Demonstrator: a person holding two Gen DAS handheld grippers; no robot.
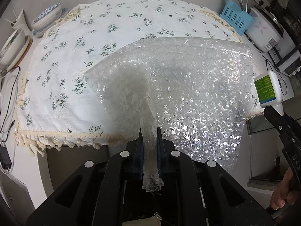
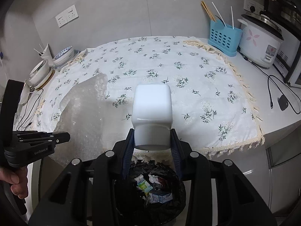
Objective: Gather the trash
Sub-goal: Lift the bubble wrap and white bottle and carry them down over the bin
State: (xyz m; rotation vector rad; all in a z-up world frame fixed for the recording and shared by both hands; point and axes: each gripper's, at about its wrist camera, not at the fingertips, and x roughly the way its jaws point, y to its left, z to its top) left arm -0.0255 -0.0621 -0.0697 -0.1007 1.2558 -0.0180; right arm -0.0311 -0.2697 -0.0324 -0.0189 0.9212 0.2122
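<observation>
Your worktop: pale, floral fringed cloth covers middle. Right side has blue utensil caddy, rice cooker, black cable. Left side: stacked bowls, more cables.

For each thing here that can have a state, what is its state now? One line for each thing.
Left tongs: shut on the clear bubble wrap sheet.
Clear bubble wrap sheet: bunched at one end between the tongs, the rest spread wide.
Right tongs: shut on the bottle's ribbed cap.
White square plastic bottle: capped, held.
Black-lined trash bin: open, holding some trash.
</observation>
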